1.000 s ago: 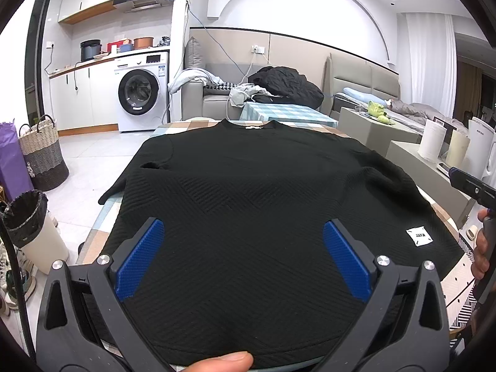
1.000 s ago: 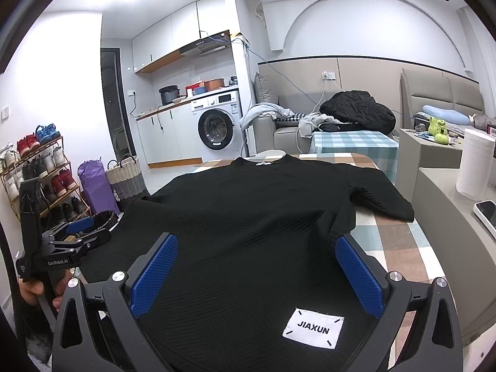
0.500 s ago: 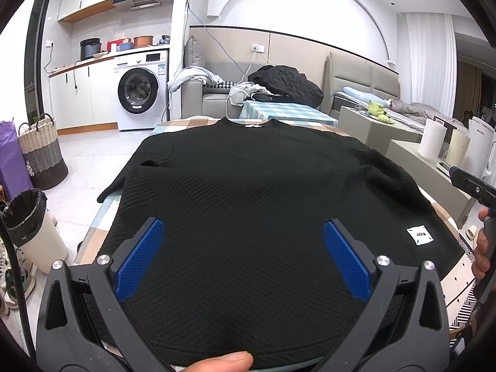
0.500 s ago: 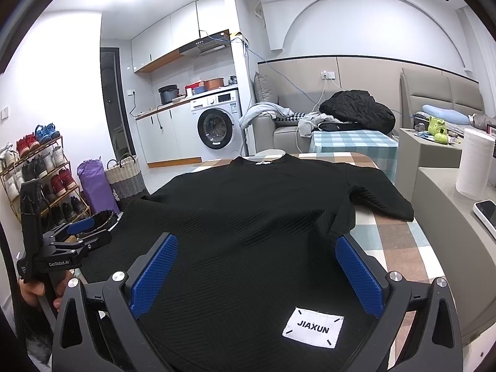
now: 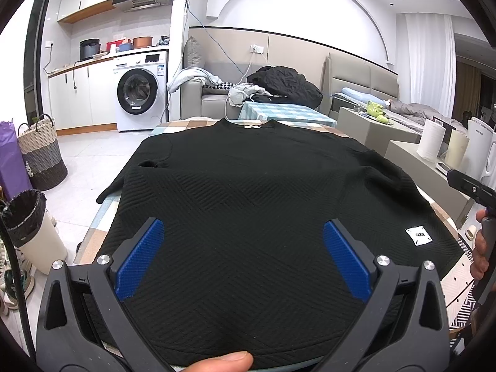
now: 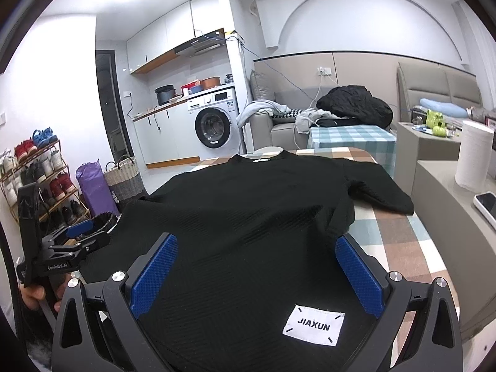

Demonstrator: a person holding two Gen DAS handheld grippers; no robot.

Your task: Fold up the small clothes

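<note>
A black textured sweater (image 5: 248, 204) lies spread flat on a checked table, collar at the far end, hem toward me; it also shows in the right wrist view (image 6: 248, 226). A white JIAXUN label (image 6: 313, 324) sits near the hem on the right; it also shows in the left wrist view (image 5: 418, 235). My left gripper (image 5: 243, 241) is open and empty above the hem's left part. My right gripper (image 6: 255, 255) is open and empty above the hem's right part, just behind the label. The left sleeve (image 5: 114, 186) hangs off the table's edge. The right sleeve (image 6: 384, 193) lies on the table.
The checked table (image 6: 400, 235) shows bare at the right of the sweater. A bin with a black bag (image 5: 28, 226) and a woven basket (image 5: 40, 155) stand on the floor at the left. A paper roll (image 6: 474, 155) and a phone (image 6: 486, 204) rest on a grey counter at the right.
</note>
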